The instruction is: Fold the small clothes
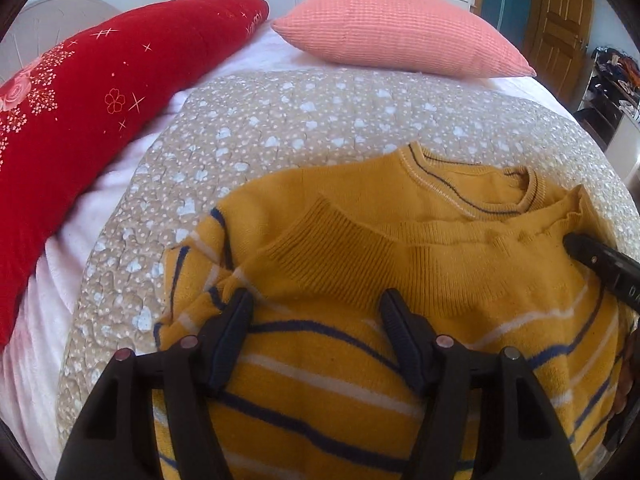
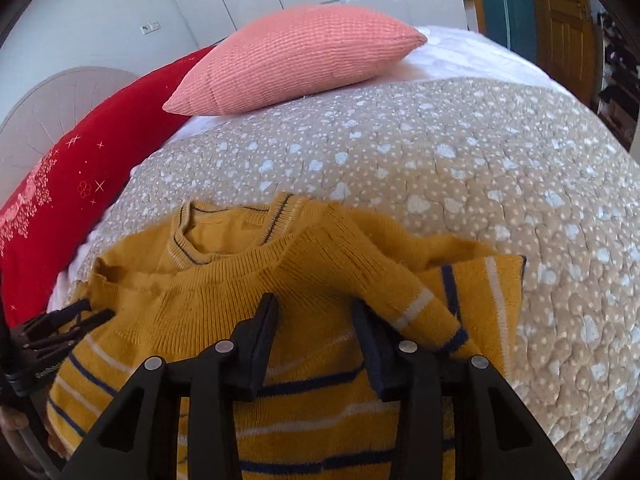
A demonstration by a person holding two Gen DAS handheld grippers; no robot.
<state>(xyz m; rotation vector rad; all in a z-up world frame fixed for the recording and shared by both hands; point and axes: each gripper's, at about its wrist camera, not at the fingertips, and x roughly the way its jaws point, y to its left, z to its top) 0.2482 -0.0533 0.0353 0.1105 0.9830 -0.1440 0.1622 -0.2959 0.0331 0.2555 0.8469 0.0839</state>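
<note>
Left wrist view: the left gripper (image 1: 316, 304), jaws wide apart and holding nothing, hovers over the mustard-yellow knitted sweater with navy and white stripes (image 1: 360, 264), folded on the beige quilted bedspread (image 1: 280, 120).

Right wrist view: the right gripper (image 2: 314, 312) has its jaws also open and empty above the ribbed hem, with the plump pink waffle-textured pillow (image 2: 296, 60) far behind.

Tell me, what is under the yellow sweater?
The yellow sweater lies on a beige quilt with white hearts, which shows all around it. The sweater's own folded layers cover anything else beneath.
</note>
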